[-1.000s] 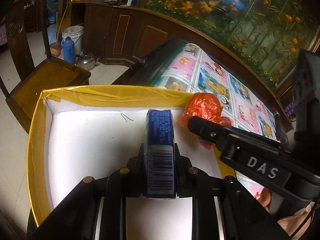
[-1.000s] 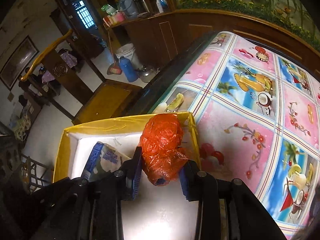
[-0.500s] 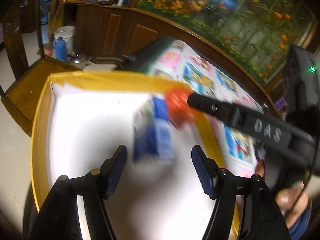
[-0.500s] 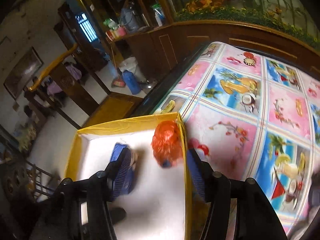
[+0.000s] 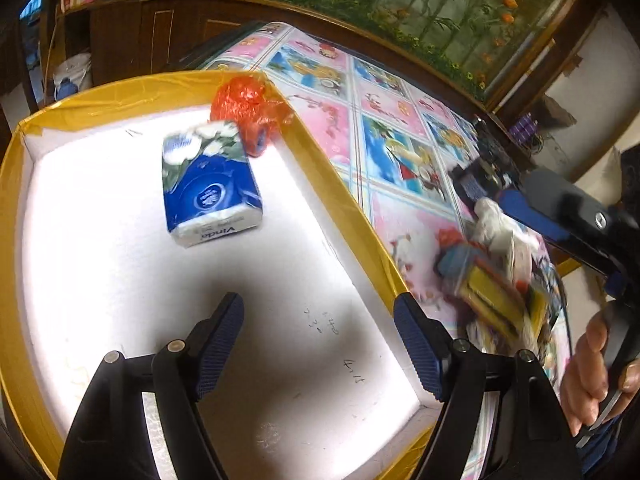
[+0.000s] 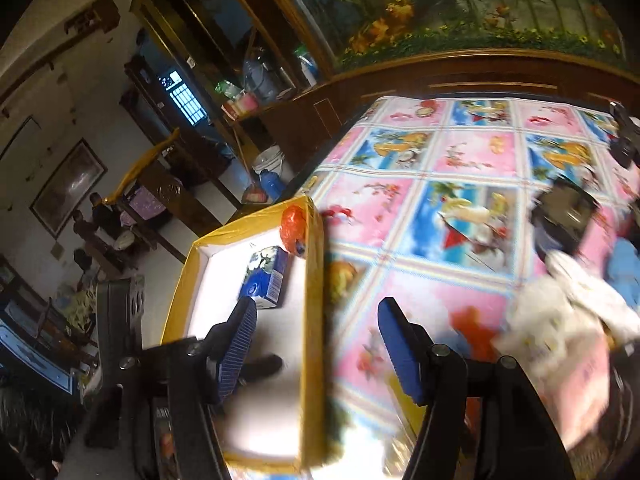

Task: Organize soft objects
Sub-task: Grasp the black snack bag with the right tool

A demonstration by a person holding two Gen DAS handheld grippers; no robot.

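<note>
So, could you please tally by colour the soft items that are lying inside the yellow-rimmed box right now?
Blue and white: 1, the tissue pack, lying flat on the floor of the yellow-rimmed box.
Orange-red: 1, the crumpled plastic bag, in the far corner and touching the tissue pack.
Total: 2.
The left gripper and right gripper are both open and hold nothing.

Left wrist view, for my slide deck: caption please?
Open left tool above box holding tissue pack and orange bag.
</note>
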